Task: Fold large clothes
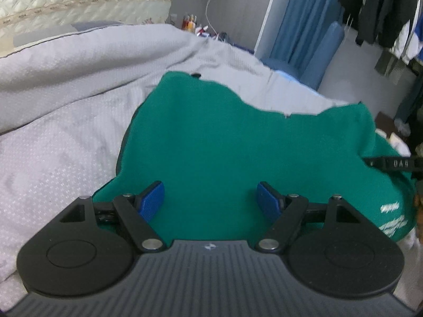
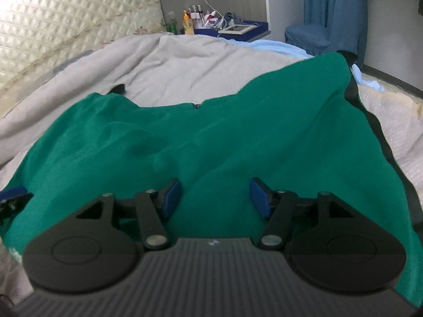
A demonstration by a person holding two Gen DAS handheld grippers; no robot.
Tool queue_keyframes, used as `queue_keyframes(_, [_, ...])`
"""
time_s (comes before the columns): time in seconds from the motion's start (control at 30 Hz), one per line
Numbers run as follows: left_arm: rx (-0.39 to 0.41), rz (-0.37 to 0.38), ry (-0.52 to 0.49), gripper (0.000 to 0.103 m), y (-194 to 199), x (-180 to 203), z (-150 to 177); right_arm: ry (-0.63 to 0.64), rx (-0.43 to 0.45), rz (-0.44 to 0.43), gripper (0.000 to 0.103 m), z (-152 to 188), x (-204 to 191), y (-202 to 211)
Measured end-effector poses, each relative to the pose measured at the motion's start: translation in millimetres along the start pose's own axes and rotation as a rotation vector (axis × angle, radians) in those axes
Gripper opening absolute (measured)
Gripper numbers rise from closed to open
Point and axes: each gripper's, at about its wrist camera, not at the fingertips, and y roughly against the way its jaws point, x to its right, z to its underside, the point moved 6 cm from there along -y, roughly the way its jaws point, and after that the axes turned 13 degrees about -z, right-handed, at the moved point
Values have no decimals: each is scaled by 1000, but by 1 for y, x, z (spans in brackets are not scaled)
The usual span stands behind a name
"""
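Note:
A large green garment (image 1: 224, 142) with black trim lies spread on a grey bedspread (image 1: 66, 121). It also fills the middle of the right wrist view (image 2: 211, 137). My left gripper (image 1: 210, 198) is open and empty, hovering over the garment's near part. My right gripper (image 2: 215, 196) is open and empty too, just above the green cloth. The right gripper's black finger (image 1: 391, 163) shows at the right edge of the left wrist view. The left gripper's blue pad (image 2: 13, 192) shows at the left edge of the right wrist view. White print (image 1: 394, 222) marks the garment's right side.
A quilted headboard (image 2: 53, 26) stands at the back left. A bedside table with bottles and a blue tray (image 2: 211, 23) is behind the bed. Blue curtains (image 2: 335, 8) and a blue chair (image 2: 309, 37) stand at the right. Dark clothes hang on a rack (image 1: 383, 8).

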Motion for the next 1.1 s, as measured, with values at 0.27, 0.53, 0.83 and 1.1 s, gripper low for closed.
queue_keyframes(0.27, [15,-13,3,80,1,0,0,-31,13,43,62,2,-4,-1])
queue_keyframes(0.53, [66,17,88,81,50,-3,-2,-135,101,17,63,7,-30,48])
queue_keyframes(0.83, [90,107,155,81,111,13,9,-97,158,-66,64,26,-70,101])
queue_keyframes(1.1, [-80,247,309,89,108,26,38,-171,144,-122,64,42,-74,112])
